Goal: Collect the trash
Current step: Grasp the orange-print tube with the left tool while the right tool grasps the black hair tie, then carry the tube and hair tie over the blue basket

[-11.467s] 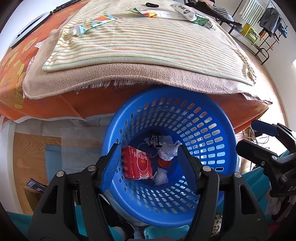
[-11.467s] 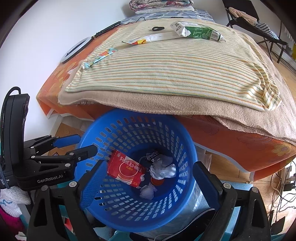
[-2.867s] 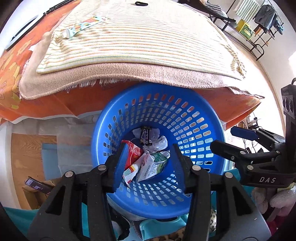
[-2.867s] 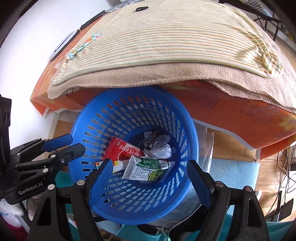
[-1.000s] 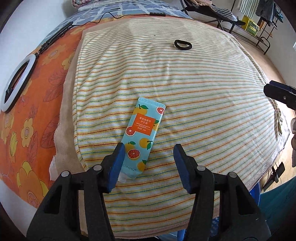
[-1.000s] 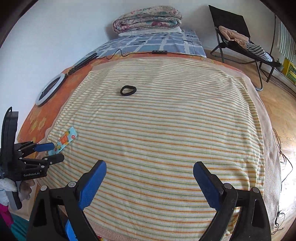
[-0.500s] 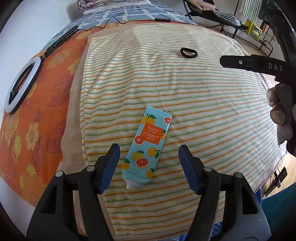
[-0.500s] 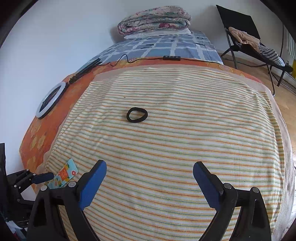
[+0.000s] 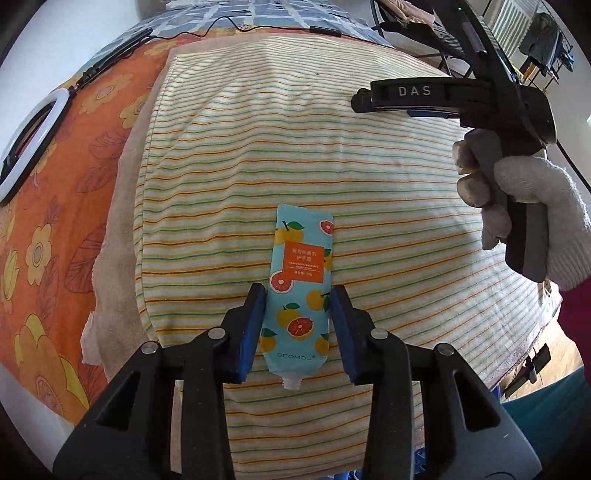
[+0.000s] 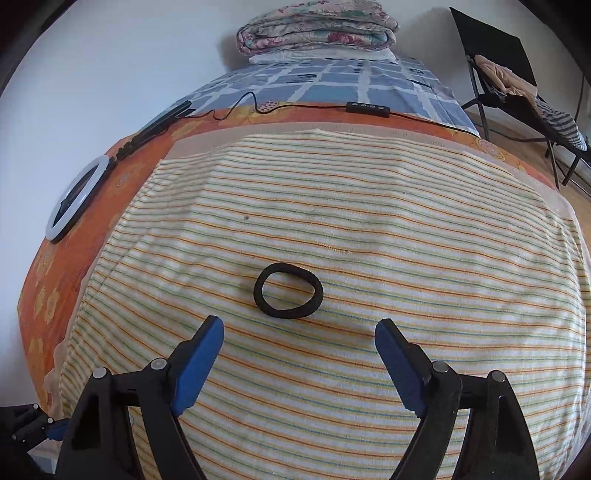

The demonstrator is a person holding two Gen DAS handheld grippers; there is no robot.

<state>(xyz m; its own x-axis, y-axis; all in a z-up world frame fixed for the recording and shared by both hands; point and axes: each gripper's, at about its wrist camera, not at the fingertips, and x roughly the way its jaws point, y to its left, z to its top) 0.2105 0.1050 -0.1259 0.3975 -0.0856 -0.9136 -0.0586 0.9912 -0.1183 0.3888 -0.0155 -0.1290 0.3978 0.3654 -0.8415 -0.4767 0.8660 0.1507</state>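
Note:
A light-blue hand-cream tube printed with oranges lies on the striped towel, cap end toward me. My left gripper has its blue pads against both sides of the tube's lower half, closed on it. A black hair band lies on the towel in the right wrist view. My right gripper is open and empty just short of the band; it also shows from the side in the left wrist view, held in a gloved hand.
The towel covers an orange flowered bedspread. A ring light and its cable lie at the left edge. Folded quilts sit at the bed's far end. A folding chair stands at the right.
My left gripper has moved down onto the tube and narrowed around it. My right gripper has moved forward toward the hair band, which now sits just ahead of its fingers.

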